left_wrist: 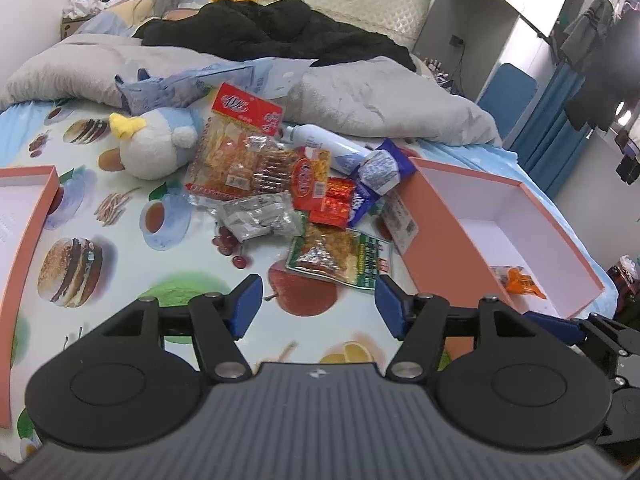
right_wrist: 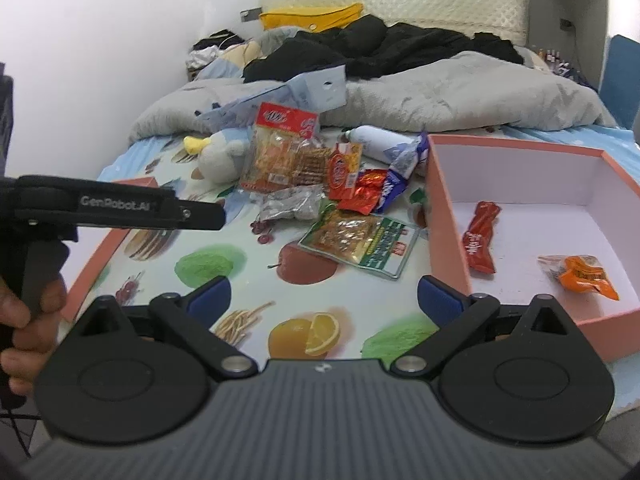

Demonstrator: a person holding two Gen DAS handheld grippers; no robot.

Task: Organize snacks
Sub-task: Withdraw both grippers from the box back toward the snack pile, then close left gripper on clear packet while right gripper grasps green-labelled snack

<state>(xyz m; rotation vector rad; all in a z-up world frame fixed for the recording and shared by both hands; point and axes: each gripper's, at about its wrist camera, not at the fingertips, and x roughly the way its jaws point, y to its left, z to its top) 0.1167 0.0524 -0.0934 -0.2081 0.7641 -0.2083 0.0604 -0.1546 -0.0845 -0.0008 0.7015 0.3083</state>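
A heap of snack packets point(left_wrist: 288, 184) point(right_wrist: 320, 184) lies mid-bed on the fruit-print sheet. Nearest me is a green-edged clear packet point(left_wrist: 340, 256) point(right_wrist: 360, 242). My left gripper point(left_wrist: 318, 304) hovers open just short of that packet, nothing between its blue fingers. My right gripper point(right_wrist: 324, 300) is open too, empty, over the sheet short of the heap. A pink box point(left_wrist: 448, 232) point(right_wrist: 444, 216) on the right holds an orange packet point(left_wrist: 520, 280) point(right_wrist: 584, 276) and a red packet point(right_wrist: 482, 236). A second pink box point(left_wrist: 28, 216) point(right_wrist: 96, 260) lies at the left.
A blue-white plush toy point(left_wrist: 156, 144) point(right_wrist: 220, 160) and a white bottle point(left_wrist: 328, 144) point(right_wrist: 380, 138) lie against the heap. A grey duvet point(left_wrist: 380, 96) and black clothing point(left_wrist: 260, 28) fill the far bed. In the right wrist view a person's hand point(right_wrist: 28, 312) holds the left device point(right_wrist: 116, 206).
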